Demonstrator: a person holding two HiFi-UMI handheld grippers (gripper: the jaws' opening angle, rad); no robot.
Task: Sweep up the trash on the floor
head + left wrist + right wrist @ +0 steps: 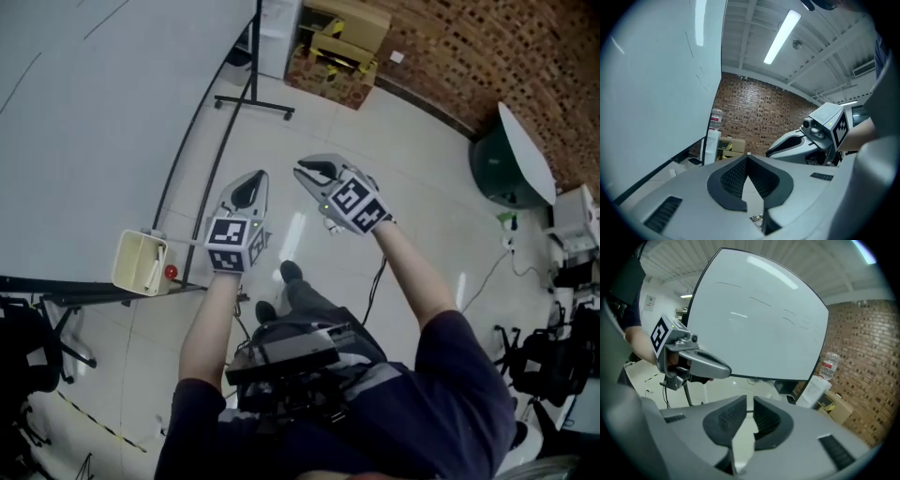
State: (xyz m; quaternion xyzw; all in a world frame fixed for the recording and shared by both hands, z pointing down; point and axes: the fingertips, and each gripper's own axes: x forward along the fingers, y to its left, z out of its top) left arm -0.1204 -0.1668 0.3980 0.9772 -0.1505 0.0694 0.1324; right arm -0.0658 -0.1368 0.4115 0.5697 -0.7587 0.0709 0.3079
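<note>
Item: a person with two hand-held grippers, standing on a pale tiled floor [403,178]. The left hand-held gripper [251,184] has its jaws shut tip to tip, with nothing between them. The right hand-held gripper [306,172] has its jaws a narrow slit apart, also with nothing between them. Both are held at chest height, side by side and close together. They point away from the body towards the cardboard boxes [342,47] at the foot of the brick wall [487,56]. Neither carries a broom or dustpan, and none shows in any view. Task's thing: no trash can be made out on the open floor, which lies well below both hand-held grippers. Its direction and long axis therefore cannot be given, nor which hand is nearer. By judgement, this bare floor with empty hands fits equally a floor already swept and one whose litter lies outside the views. Surroundings: a large whiteboard [94,112] on a stand at the left. Containers: a cream open-topped box [141,262] sits at the whiteboard's lower edge, just left of the left forearm and nearer that hand. A small red knob [171,272] is beside it, and nothing can be made out inside it. The cardboard boxes hold yellow-and-dark contents too small to name. A water bottle [828,365] stands on a white unit near them.
</note>
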